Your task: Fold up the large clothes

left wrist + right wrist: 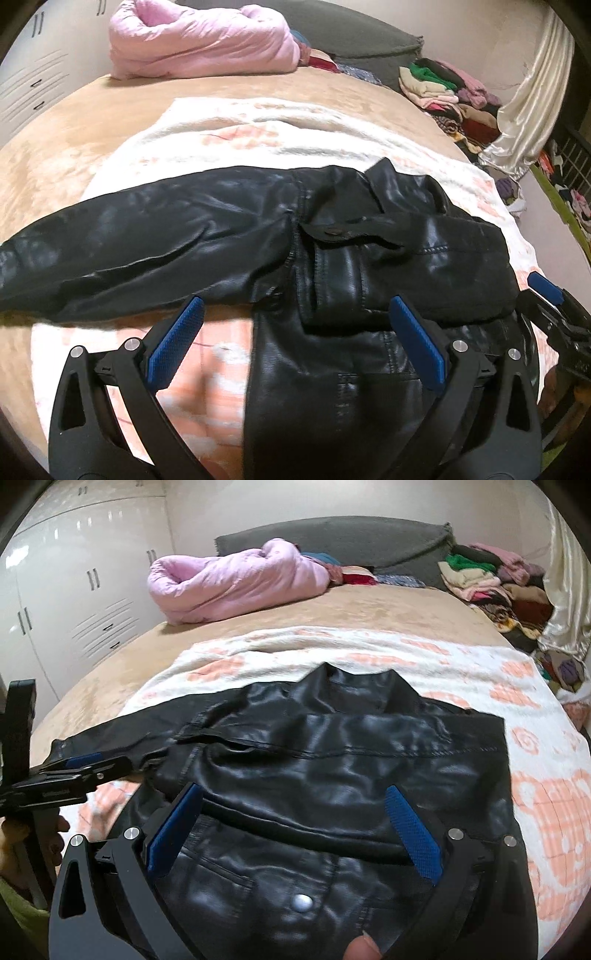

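Left claw (295, 314) agape (lettering unreadable), black jacket (332, 236)

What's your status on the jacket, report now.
Left hand-held gripper and right hand-held gripper: both open, empty. Black leather jacket on the floral blanket, one sleeve folded in. Nothing in the way.

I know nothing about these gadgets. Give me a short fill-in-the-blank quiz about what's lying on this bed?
1. The jacket spread on the bed is ____ in colour.
2. It lies on a white blanket patterned in ____.
3. Near the headboard sits a bundled quilt coloured ____.
4. The jaws of both the left gripper and the right gripper stand ____.

Missing words: black; orange; pink; open
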### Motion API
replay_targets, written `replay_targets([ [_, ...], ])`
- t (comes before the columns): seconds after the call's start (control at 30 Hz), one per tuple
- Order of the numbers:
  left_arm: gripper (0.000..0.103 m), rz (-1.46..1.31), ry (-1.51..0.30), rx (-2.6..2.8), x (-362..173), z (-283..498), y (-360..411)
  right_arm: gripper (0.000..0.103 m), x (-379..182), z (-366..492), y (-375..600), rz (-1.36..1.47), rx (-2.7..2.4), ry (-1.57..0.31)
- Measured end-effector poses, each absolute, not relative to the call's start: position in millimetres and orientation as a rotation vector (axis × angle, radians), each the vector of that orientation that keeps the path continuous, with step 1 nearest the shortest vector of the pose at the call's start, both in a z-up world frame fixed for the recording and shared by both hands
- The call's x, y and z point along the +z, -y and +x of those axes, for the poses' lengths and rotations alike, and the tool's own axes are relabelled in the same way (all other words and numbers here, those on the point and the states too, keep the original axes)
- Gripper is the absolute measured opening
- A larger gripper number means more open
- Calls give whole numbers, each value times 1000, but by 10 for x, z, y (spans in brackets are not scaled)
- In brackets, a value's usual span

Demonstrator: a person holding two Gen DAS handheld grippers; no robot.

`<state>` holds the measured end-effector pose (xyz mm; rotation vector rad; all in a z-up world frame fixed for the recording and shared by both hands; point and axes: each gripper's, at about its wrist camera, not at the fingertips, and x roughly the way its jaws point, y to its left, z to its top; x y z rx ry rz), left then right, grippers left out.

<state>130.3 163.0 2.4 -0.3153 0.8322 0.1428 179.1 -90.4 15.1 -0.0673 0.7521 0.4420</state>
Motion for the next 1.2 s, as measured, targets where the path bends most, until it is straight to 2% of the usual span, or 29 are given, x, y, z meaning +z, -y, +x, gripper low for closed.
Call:
replay_targets([
  [0.63, 94, -447, -761, 434, 102, 889, -2627, 99, 338, 1810, -243, -192, 613, -718],
  [1.2, 94, -695, -758, 638, -184, 494, -3487, 99, 257, 1947, -1005, -207, 717, -750],
])
